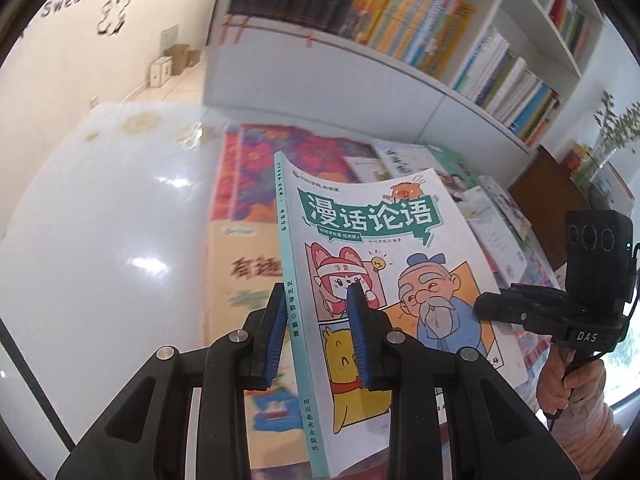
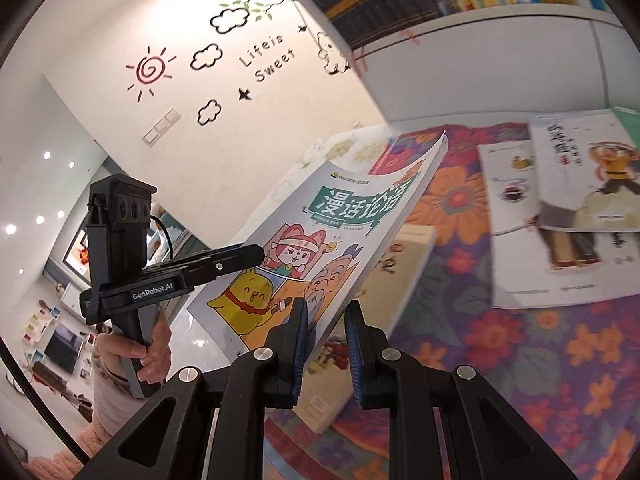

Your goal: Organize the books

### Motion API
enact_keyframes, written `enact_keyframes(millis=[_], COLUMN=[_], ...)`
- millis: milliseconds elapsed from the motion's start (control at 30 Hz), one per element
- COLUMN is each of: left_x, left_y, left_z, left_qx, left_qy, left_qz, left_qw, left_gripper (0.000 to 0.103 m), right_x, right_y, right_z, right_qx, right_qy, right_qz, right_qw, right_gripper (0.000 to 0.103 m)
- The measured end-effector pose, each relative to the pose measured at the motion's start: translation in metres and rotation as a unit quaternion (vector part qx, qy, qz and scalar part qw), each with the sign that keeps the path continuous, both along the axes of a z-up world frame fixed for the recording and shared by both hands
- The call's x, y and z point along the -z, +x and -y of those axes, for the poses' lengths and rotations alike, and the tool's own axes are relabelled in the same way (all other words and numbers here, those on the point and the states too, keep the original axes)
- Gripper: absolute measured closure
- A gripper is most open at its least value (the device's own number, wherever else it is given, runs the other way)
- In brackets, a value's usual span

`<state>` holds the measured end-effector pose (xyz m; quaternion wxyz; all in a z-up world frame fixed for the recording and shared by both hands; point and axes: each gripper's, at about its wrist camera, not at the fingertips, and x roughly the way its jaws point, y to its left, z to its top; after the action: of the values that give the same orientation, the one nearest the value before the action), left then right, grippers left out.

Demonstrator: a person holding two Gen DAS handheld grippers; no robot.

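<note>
Nearest the left wrist lens, the left gripper [image 1: 318, 334] is seen closed narrow on the thin white paperback comic book with a teal spine and cartoon cover [image 1: 384, 264]; its blue ribbed pads [image 1: 358, 336] are clamped across the spine edge near the lower part of the book. At about four o'clock in that view the right gripper [image 1: 486, 306] is pinched on the opposite, fore-edge side of the same cover; in the right wrist view its jaws are likewise seen narrow on the page edge, right gripper [image 2: 326, 338], with the left gripper [image 2: 256, 258] biting in at nine o'clock. The book is thus held off the surface between both tools, tilted, above the flowered purple and orange tablecloth [image 2: 560, 360].

The book is judged light and flexible; its free top corner is seen curving, so sag and page fanning are to be expected if only one edge is gripped. The glossy cover may be slippery; the spine is judged the stiffest place to be held.

Further off, at twelve o'clock, a beige hardback picture book [image 1: 240, 268] and several loose white illustrated books [image 2: 576, 208] are lying flat on the cloth; beyond them, at one o'clock, the white bookshelf filled with upright coloured books [image 1: 400, 80] is seen, presumably the destination.
</note>
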<state>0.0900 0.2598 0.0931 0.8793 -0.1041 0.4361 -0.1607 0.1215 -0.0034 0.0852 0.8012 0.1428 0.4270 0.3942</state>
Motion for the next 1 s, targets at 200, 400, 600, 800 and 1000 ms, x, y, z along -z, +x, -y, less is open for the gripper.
enact_keyframes(millis=[200, 400, 600, 800, 1000], left_x=[0.028, 0.059, 0.067, 0.066, 0.065], left_y=[-0.005, -0.008, -0.008, -0.010, -0.012], left_z=[-0.021, -0.026, -0.026, -0.023, -0.020], left_qx=[-0.019, -0.026, -0.032, -0.032, -0.033], left_qy=[-0.008, -0.012, -0.012, 0.007, 0.028], left_qz=[-0.021, -0.047, -0.048, -0.045, -0.045], left_qw=[0.9996, 0.9985, 0.9982, 0.9984, 0.9980], left_gripper=[0.078, 0.078, 0.078, 0.077, 0.076], right_x=[0.014, 0.034, 0.041, 0.047, 0.051], right_y=[0.006, 0.008, 0.008, 0.007, 0.008], right_z=[-0.028, -0.037, -0.037, -0.036, -0.037], right_qx=[-0.020, -0.022, -0.018, -0.014, -0.014], right_qy=[-0.013, -0.017, -0.020, -0.022, -0.025], right_qz=[-0.014, -0.040, -0.048, -0.057, -0.062], right_qw=[1.000, 0.999, 0.998, 0.998, 0.998], right_gripper=[0.085, 0.085, 0.085, 0.085, 0.085])
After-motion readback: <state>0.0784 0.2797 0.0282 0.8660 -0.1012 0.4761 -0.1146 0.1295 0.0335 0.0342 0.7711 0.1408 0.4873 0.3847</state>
